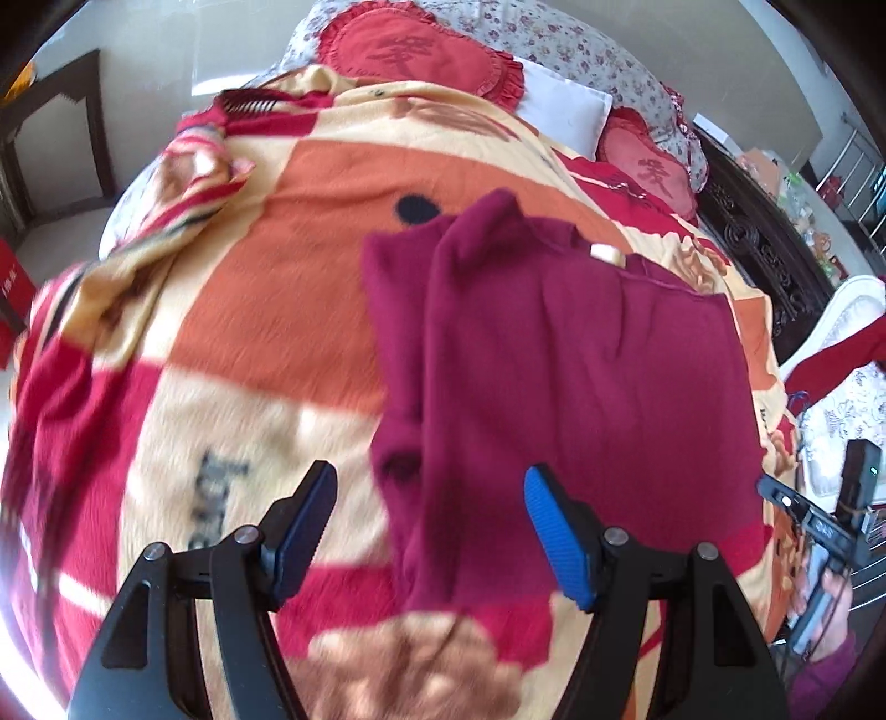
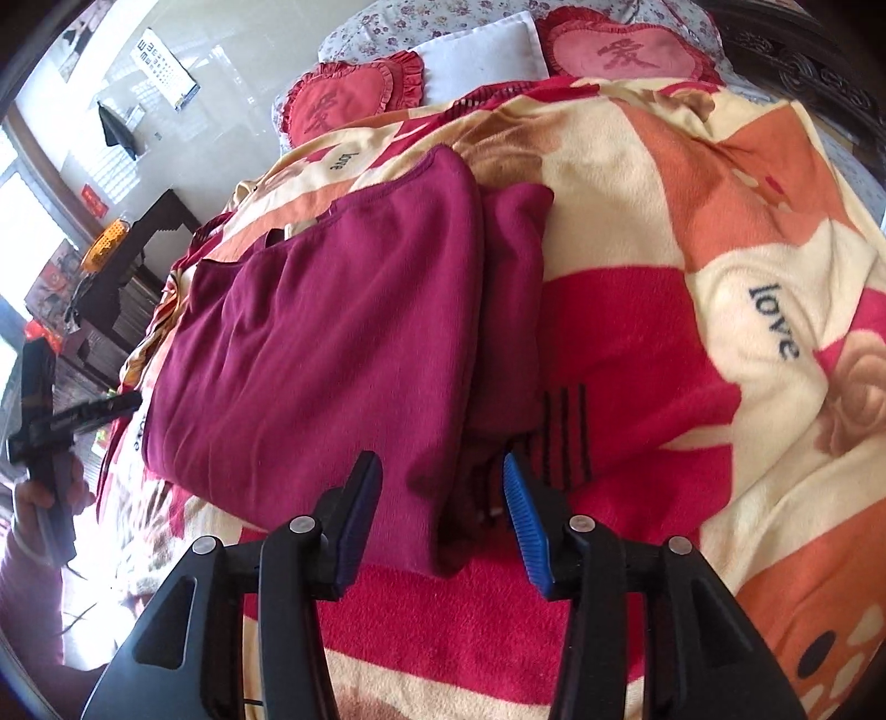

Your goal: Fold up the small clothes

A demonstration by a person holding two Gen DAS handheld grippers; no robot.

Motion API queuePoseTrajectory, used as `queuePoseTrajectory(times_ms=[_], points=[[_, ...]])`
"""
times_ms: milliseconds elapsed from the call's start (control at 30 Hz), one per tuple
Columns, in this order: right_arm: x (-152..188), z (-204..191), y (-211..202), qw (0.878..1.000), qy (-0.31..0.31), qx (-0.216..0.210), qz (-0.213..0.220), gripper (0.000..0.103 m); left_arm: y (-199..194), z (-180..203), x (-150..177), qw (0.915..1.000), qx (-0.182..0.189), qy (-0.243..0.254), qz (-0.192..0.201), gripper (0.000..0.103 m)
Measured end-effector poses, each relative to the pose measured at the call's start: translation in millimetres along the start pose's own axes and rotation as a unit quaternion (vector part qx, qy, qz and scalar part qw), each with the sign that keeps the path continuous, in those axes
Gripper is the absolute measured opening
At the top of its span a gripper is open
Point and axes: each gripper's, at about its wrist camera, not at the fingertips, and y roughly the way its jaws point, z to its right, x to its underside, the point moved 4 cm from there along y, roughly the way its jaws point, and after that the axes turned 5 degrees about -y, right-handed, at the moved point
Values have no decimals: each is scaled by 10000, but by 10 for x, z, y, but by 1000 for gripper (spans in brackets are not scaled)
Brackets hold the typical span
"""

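A maroon knit garment (image 1: 576,354) lies partly folded on a bed blanket, with a sleeve folded along one side. It also shows in the right wrist view (image 2: 332,343). My left gripper (image 1: 429,487) is open and empty, hovering above the garment's near left edge. My right gripper (image 2: 443,476) is open and empty, just above the garment's near corner beside the folded sleeve (image 2: 512,299). The right gripper body shows at the right edge of the left wrist view (image 1: 819,526), and the left gripper at the left edge of the right wrist view (image 2: 50,410).
The blanket (image 1: 266,310) is orange, cream and red, with "love" printed on it (image 2: 775,321). Red heart cushions (image 1: 410,50) and a white pillow (image 1: 559,105) lie at the bed's head. A dark carved bed frame (image 1: 764,243) runs along one side. A dark side table (image 2: 138,243) stands by the bed.
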Motion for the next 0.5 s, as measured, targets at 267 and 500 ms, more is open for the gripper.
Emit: queuePoseTrajectory(times_ms=[267,500], points=[[93,-19,185,9995,114,-165,-242,15,274,-122,368,9985,35,-22,-542,61],[74,-70,-9,9994,-235,177,-206,0,251,-153,437,9988,75,-59,-484,58]])
